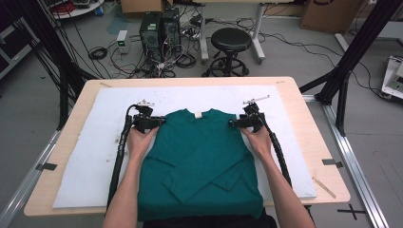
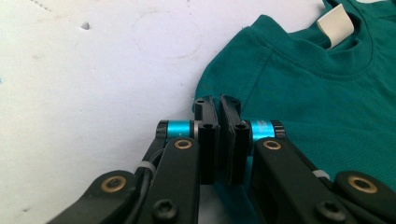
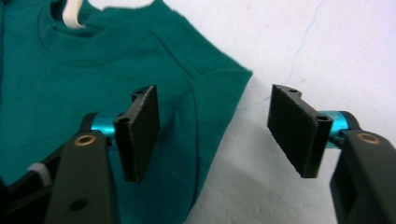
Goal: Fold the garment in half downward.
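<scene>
Teal T-shirt (image 1: 199, 152), soft, light and floppy, lies flat on the white-padded table (image 1: 85, 156), left gripper (image 2: 219, 105) pinching one shoulder, right gripper (image 3: 212, 126) gaping over the other, the best hold.

Shirt (image 1: 199, 156) hem (nearest the person) leaves the high view.
</scene>
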Motion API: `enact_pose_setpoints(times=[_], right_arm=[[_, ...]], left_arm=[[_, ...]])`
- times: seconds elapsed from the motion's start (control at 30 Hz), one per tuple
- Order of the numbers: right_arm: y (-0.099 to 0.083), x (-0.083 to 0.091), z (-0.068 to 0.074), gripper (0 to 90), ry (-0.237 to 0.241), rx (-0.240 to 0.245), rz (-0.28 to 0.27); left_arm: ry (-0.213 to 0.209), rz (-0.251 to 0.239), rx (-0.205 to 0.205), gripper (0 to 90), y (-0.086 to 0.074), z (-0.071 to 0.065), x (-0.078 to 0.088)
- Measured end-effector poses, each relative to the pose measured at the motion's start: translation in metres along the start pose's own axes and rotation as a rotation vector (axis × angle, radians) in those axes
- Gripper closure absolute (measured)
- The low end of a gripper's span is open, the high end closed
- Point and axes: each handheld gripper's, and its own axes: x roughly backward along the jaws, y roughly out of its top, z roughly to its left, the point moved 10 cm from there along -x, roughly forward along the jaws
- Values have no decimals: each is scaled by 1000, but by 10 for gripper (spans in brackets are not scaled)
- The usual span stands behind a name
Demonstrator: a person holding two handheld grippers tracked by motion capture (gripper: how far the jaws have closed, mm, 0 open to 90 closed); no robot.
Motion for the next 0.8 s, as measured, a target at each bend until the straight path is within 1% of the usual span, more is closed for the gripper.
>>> enact_pose_setpoints(times=[0.03,0.1,0.13,0.23,0.4,0.5,0.63,0.7,0.73,0.77,0.8], right_arm=[[0,-1,0,376,4,-3,-3],[1,-2,1,432,11,-4,-12],[1,-2,2,441,5,4,-10],[0,-3,2,501,-35,40,-7],[0,-4,0,603,-64,55,-12],[0,-4,-2,657,-73,49,-22],[0,-4,-2,697,-77,54,-34],[0,-5,-3,740,-67,44,-44],[0,-4,-3,774,-48,28,-50],[0,-4,-3,788,-29,19,-50],[0,-5,-4,798,-25,20,-52]], left_arm=[[0,-1,1,860,0,0,0],[0,-2,1,860,0,0,0],[0,-2,0,860,0,0,0],[1,-1,1,860,0,0,0],[-1,-2,3,860,0,0,0],[-2,-2,3,860,0,0,0],[-2,-2,3,859,0,0,0],[-3,-2,2,859,0,0,0],[-3,-2,3,859,0,0,0],[-3,-1,2,859,0,0,0],[-4,-1,1,859,0,0,0]])
